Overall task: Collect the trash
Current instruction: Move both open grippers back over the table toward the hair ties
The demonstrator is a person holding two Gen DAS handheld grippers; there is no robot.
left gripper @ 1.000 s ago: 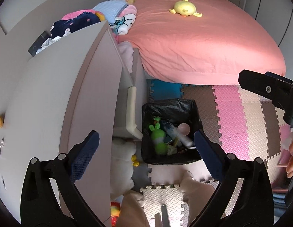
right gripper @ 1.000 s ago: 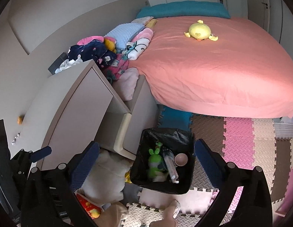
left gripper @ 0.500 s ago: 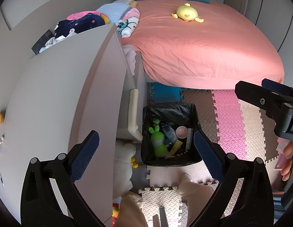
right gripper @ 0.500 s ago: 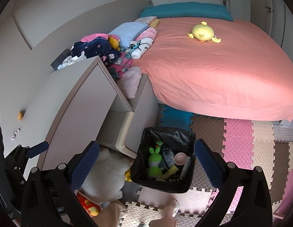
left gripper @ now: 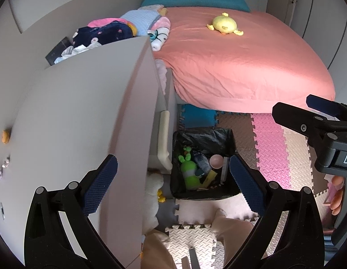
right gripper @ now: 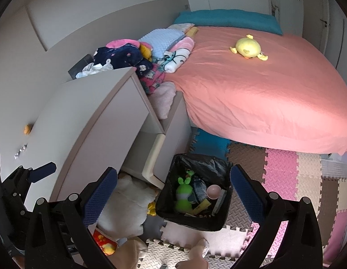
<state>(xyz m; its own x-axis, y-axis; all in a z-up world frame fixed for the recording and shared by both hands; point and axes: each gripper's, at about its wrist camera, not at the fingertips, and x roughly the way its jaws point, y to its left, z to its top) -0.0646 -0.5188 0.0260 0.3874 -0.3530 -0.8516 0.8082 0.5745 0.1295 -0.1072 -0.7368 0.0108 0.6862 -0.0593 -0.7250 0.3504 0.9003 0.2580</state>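
Observation:
A bin lined with a black bag (left gripper: 227, 189) (right gripper: 197, 223) stands on the foam floor beside the nightstand. It holds a green bunny toy (left gripper: 190, 172) (right gripper: 182, 196), a pink cup (left gripper: 215, 160) (right gripper: 212, 190), a dark bottle and some yellow and grey scraps. My left gripper (left gripper: 173, 183) is open and empty, high above the bin. My right gripper (right gripper: 173, 189) is open and empty, also high above it, and shows at the right of the left wrist view (left gripper: 307, 123).
A white dresser (left gripper: 84, 112) (right gripper: 90, 121) fills the left, with small items on top. A bed with a pink cover (left gripper: 240, 62) and yellow plush (right gripper: 248, 48) is behind. White plush toys (right gripper: 126, 208) lie by the bin. Coloured foam mats (right gripper: 285, 174) cover the floor.
Both cameras have risen and drawn back a little from the bin. The trash in the bin has settled: a grey flat piece and yellow scrap now lie beside the cup.

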